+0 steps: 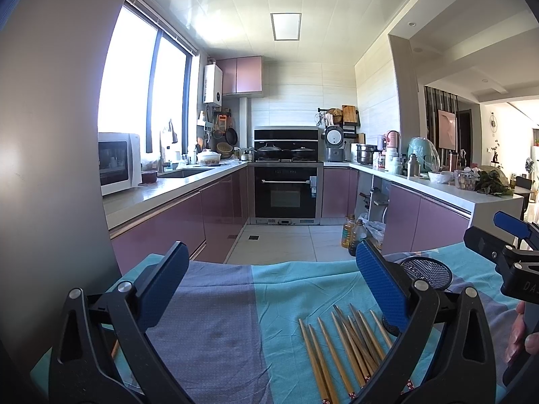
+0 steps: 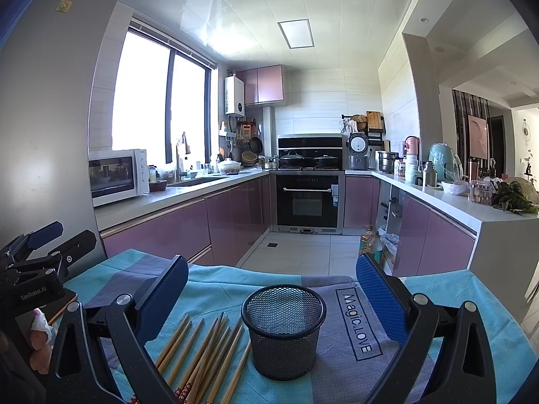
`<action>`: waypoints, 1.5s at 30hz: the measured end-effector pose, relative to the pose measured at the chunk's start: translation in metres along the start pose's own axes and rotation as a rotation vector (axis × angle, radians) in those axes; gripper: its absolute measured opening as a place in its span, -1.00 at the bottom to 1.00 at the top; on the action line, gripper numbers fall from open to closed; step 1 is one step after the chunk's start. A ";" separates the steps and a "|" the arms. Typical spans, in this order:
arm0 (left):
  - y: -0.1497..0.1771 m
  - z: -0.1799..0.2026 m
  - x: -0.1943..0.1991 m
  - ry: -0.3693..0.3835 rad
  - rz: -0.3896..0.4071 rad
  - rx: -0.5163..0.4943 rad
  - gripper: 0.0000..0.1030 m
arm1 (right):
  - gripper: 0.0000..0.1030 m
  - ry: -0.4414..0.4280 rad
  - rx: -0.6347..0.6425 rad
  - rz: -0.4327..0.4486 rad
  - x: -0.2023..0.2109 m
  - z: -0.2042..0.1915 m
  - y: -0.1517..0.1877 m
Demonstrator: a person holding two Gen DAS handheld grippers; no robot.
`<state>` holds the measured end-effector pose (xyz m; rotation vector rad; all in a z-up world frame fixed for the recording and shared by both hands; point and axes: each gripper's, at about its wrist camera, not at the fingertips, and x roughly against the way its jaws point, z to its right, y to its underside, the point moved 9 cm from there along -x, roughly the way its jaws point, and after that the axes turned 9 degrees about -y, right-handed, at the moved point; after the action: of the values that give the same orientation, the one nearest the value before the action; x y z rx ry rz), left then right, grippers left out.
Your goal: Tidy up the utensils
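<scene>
Roughly ten wooden chopsticks (image 2: 205, 350) lie loose in a fan on the striped cloth (image 2: 340, 346) over the desk, just left of the black mesh cup (image 2: 283, 331), which stands upright and looks empty. Nothing sorted yet by my read.

Left tongs (image 1: 269, 289): released, jaws wide, hovering over bare cloth left of the cup and left of the chopstick fan. Right tongs (image 2: 273, 294): released too, jaws spread either side of the cup, not touching it.

Handling guess:
- chopsticks are light, stiff, thin and smooth, so likely to roll or slip
- several overlap in the middle of the fan, so an outer stick is the cleaner pick
- grip near mid-length, so it doesn't pivot, then tip it end-down into the cup
- cup is light mesh, easy to knock over; may need steadying

Hard to see:
- near ends of the chopsticks are cut off at the frame bottom and partly behind the tong arms, so the exact count is unsure
- cup bottom isn't clear through the mesh
- desk edges are under the cloth
</scene>
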<state>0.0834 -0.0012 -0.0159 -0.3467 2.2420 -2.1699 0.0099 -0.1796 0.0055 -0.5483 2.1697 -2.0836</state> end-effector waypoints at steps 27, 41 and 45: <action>0.006 0.000 0.001 -0.001 -0.024 -0.013 0.90 | 0.88 -0.019 -0.012 -0.005 0.003 0.003 0.000; 0.018 0.004 -0.010 0.018 -0.106 -0.051 0.90 | 0.88 -0.141 0.027 -0.153 -0.008 -0.017 0.024; 0.034 0.005 -0.024 0.030 -0.193 -0.083 0.90 | 0.87 -0.192 0.058 -0.273 -0.019 -0.032 0.049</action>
<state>0.1020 -0.0017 -0.0538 -0.5587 2.4130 -2.1853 0.0083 -0.1427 -0.0442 -1.0433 2.0167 -2.1080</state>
